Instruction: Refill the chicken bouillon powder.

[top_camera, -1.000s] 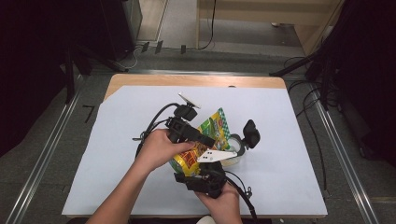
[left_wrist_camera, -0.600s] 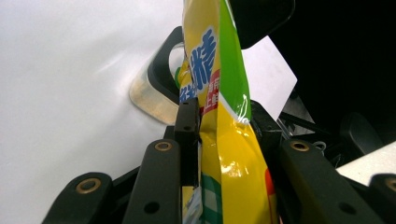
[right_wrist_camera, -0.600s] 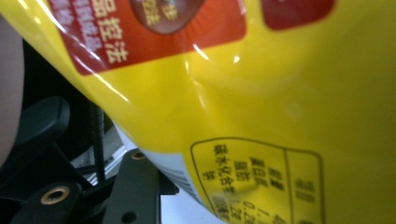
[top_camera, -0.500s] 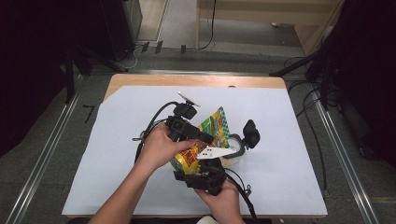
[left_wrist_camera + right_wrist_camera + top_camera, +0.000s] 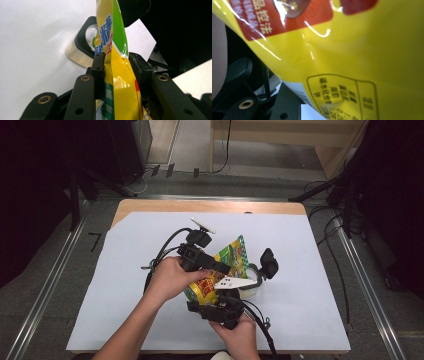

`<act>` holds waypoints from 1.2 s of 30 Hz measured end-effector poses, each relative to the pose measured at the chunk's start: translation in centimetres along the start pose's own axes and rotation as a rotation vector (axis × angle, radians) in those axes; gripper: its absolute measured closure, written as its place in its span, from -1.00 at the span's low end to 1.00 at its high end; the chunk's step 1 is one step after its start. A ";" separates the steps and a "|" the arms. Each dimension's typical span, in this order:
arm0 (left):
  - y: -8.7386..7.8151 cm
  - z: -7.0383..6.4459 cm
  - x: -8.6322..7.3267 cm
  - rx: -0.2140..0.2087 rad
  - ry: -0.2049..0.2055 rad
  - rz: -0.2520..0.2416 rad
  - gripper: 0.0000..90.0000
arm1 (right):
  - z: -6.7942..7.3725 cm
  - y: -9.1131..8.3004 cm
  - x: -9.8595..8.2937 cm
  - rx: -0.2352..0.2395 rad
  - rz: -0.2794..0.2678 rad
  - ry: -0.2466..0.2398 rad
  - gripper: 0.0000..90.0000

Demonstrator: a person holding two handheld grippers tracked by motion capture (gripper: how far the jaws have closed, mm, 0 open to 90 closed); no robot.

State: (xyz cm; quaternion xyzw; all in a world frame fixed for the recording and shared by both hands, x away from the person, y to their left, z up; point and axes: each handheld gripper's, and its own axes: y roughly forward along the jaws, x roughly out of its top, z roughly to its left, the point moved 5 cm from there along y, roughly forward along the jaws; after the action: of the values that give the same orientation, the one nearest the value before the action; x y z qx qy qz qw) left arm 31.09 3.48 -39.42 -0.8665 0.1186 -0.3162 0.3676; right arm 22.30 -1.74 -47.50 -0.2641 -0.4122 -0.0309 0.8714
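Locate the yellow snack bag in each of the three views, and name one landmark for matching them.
High view: the yellow snack bag lies at table centre, between both hands.
Left gripper view: it stands upright in the middle, pinched between the left claw's jaws.
Right gripper view: its yellow back panel fills most of the picture.
Shared landmark: the bag's red printed patch.

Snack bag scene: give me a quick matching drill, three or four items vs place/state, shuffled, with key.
Things:
1. snack bag
2. clear container
3. left gripper
4. white sheet

Places or states:
A. covers the tabletop
B. shut on the bag
C. yellow and green, held above the table
D. sits on the sheet beside the bag, black rim

Pairs: 1-C, 2-D, 3-B, 4-A
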 end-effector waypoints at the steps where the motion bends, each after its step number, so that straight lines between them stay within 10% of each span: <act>1: 0.0 0.0 0.0 0.002 0.001 -0.001 0.53 | 0.0 0.0 0.0 0.002 -0.002 -0.004 0.38; 28: 0.4 0.0 0.1 0.033 0.030 0.007 0.78 | 0.0 0.3 -0.3 -0.063 0.036 -0.106 0.38; 36: -0.2 -0.7 0.5 0.012 0.029 -0.018 0.55 | 0.5 -0.1 0.1 -0.007 -0.012 -0.026 0.45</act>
State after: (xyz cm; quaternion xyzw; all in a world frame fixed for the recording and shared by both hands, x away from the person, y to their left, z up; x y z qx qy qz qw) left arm 31.00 2.97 -38.71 -0.8606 0.1142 -0.3329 0.3680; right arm 22.02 -1.59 -47.14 -0.2649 -0.4249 -0.0341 0.8649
